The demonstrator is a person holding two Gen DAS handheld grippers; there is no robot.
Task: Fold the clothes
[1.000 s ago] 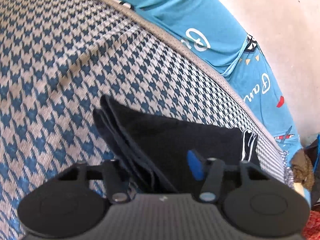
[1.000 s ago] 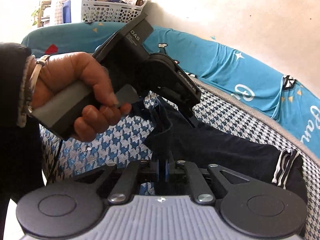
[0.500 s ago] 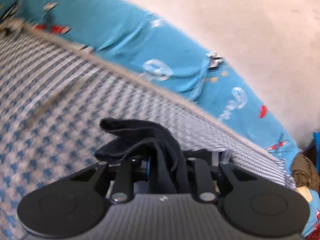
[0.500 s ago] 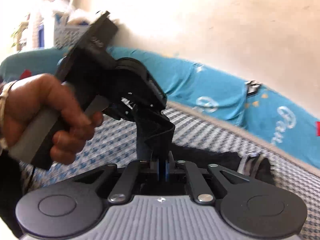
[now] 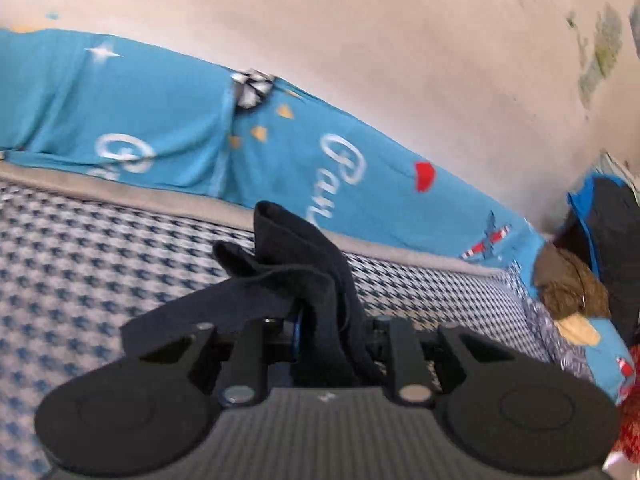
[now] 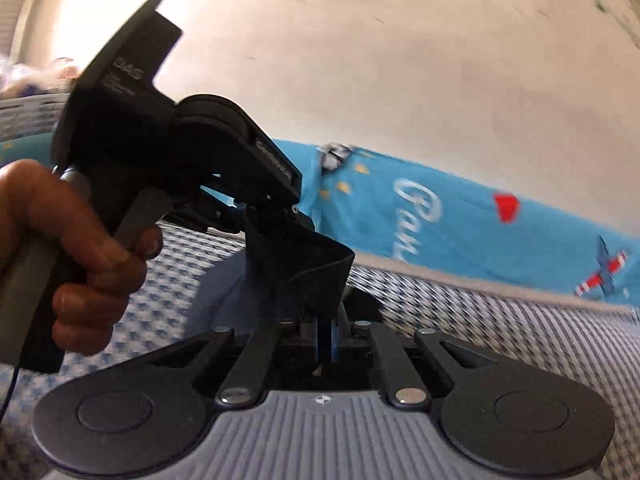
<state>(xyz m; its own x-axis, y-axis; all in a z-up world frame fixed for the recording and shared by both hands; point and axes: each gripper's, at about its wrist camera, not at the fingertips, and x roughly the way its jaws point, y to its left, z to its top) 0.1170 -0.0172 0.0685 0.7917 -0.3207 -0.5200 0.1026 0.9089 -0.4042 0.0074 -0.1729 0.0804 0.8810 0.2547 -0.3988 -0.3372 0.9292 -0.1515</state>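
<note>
A black garment (image 5: 296,276) is lifted off the blue-and-white houndstooth bed cover (image 5: 80,264), bunched in folds. My left gripper (image 5: 316,332) is shut on its edge, and the cloth hides the fingertips. In the right wrist view the same black garment (image 6: 308,268) hangs between both tools. My right gripper (image 6: 324,336) is shut on its lower edge, blue pads pressed together. The left gripper (image 6: 276,216) sits just above and left, held by a person's hand (image 6: 80,248), its tips buried in the cloth.
A turquoise printed sheet (image 5: 152,120) covers the cushion along the pale wall (image 5: 360,32). A pile of dark, brown and red things (image 5: 588,280) lies at the bed's right end. The houndstooth cover (image 6: 500,320) stretches right of the garment.
The left gripper went from open over the flat folded garment to shut on it. Both grippers have lifted the garment off the bed, and the views have tilted up toward the wall.
</note>
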